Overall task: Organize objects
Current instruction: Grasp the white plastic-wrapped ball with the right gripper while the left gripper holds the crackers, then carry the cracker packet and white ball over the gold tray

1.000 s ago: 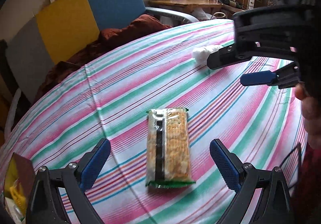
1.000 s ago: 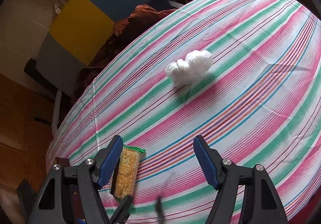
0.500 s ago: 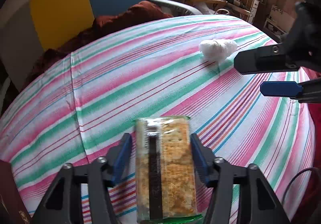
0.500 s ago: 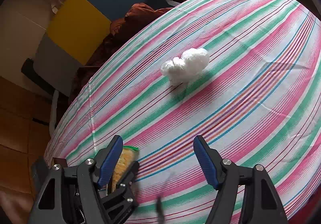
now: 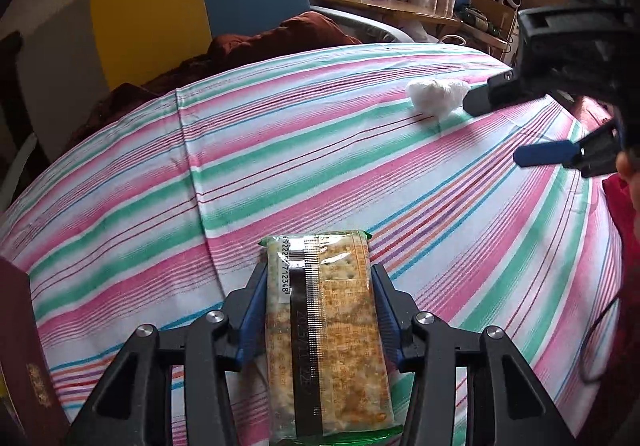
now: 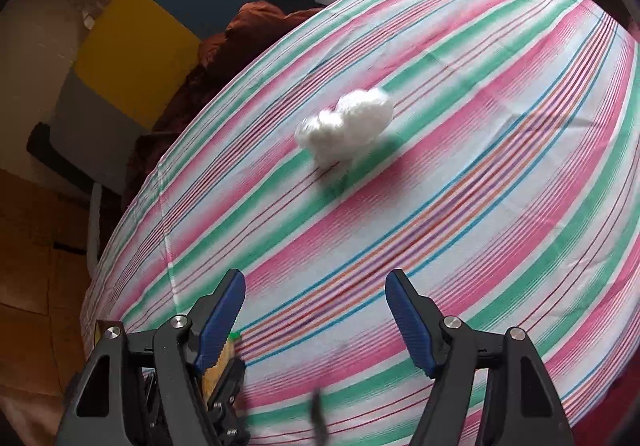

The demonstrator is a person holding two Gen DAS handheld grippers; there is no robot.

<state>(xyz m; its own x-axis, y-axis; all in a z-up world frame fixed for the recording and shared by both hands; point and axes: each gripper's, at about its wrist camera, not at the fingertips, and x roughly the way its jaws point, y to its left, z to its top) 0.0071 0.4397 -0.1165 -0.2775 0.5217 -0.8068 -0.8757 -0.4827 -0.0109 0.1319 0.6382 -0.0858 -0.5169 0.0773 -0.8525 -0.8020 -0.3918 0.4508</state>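
Where a second ago it was lying free between wide jaws, the cracker packet (image 5: 326,330) is now sitting clamped in the left gripper (image 5: 320,310) on the striped tablecloth (image 5: 280,150). Right gripper (image 6: 316,310) is hovering half open, empty, angled down toward the white wad (image 6: 346,128). Blue-and-yellow chair (image 5: 200,2) is standing behind.

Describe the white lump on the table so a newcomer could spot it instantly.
Start at the table with the striped cloth in pink, green and white. Out on its open middle, ahead of the right gripper with its open jaws, lies a crumpled white plastic bag. The flat cracker packet is shut in the left gripper.
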